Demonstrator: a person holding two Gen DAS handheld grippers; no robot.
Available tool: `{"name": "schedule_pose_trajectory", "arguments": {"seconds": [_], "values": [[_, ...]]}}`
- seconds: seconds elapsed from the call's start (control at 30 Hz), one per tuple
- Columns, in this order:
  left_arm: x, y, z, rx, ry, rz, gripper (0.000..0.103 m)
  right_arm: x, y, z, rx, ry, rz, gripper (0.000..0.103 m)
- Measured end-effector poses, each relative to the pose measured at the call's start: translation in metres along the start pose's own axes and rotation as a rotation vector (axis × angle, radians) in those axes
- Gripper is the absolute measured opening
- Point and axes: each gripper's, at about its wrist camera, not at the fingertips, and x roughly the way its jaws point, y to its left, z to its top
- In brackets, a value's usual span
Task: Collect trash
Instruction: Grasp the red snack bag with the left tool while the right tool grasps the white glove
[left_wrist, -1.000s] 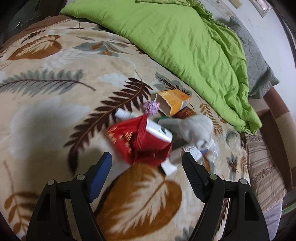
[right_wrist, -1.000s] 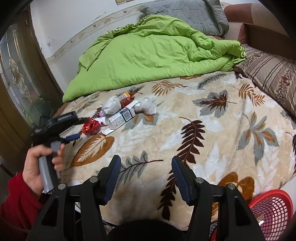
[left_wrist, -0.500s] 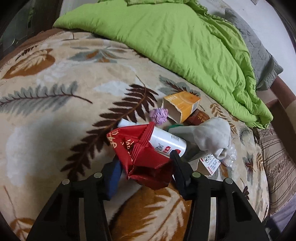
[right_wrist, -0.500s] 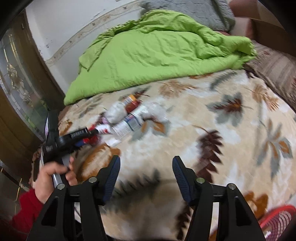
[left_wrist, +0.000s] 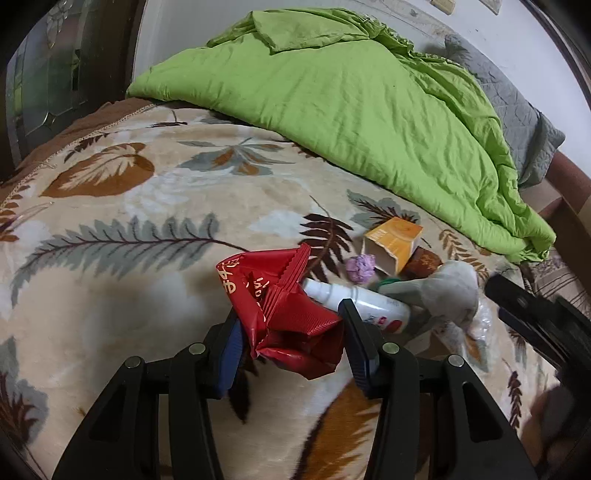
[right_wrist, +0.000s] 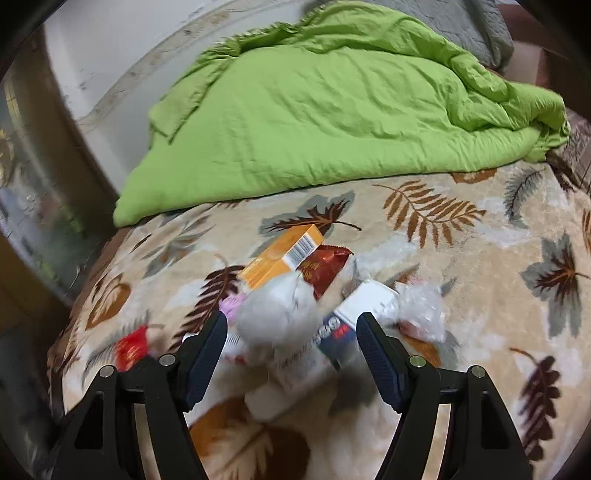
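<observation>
Red wrapper (left_wrist: 291, 325) in left jaws, bare blanket (left_wrist: 129, 295) leftward

Two wrist cameras look steeply down along their fingers, close over the bed (left_wrist: 110, 258); both views share the trash pile (right_wrist: 295, 295) and green quilt (left_wrist: 351, 92).

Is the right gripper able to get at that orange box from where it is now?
Probably not directly: the right gripper is open, but a crumpled grey-white wad lies between it and the orange box.
</observation>
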Motion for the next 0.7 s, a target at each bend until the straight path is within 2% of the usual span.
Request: {"name": "schedule_pose_trajectory", "arguments": {"seconds": [0.13,0.2,0.27,0.37,0.7], "values": [[0.002,-0.001,0.002,0.031,-0.001,0.009,0.049,0.026,-0.001,0.002,0.005,0.010,-0.013,0.076],[0.004,-0.004,0.003,0.042,0.005,0.005,0.049,0.033,0.000,0.002,-0.010,0.019,0.007,0.067],[0.007,-0.008,0.004,0.049,0.010,0.003,0.049,0.037,0.001,0.001,-0.028,0.030,0.028,0.037],[0.008,-0.014,0.004,0.058,0.009,-0.006,0.049,0.033,-0.002,-0.001,-0.036,0.020,0.046,0.028],[0.003,-0.035,-0.005,0.101,-0.001,-0.013,0.049,-0.020,-0.028,-0.007,0.037,-0.101,0.078,0.026]]}}
